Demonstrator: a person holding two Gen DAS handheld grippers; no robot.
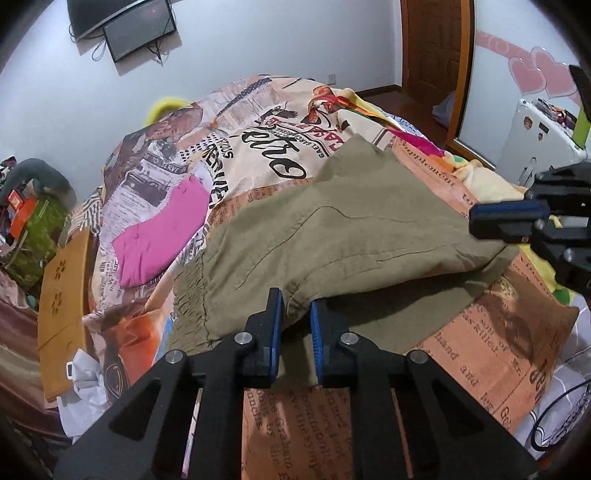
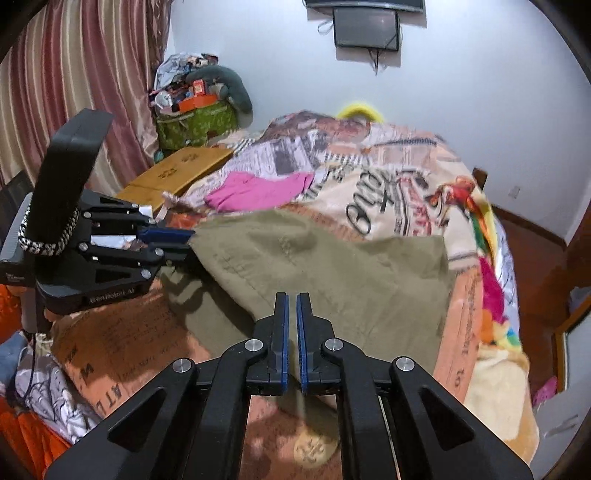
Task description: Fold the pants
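Observation:
Olive-green pants (image 1: 332,236) lie on a newspaper-print bedspread (image 1: 266,122); a folded-over layer is lifted above a lower layer. My left gripper (image 1: 297,306) is shut on the near edge of the lifted layer beside the elastic waistband (image 1: 188,295). In the right wrist view the pants (image 2: 332,269) spread ahead. My right gripper (image 2: 292,306) is shut on the near edge of the pants. The left gripper (image 2: 190,240) shows at the left there, pinching the fabric. The right gripper (image 1: 476,221) shows at the right edge of the left wrist view.
A folded pink garment (image 1: 162,229) lies on the bed beyond the pants. A wooden board (image 1: 62,295) lies at the bed's left side. Clutter and a green bag (image 2: 195,122) stand by the curtain. A monitor (image 2: 365,27) hangs on the far wall.

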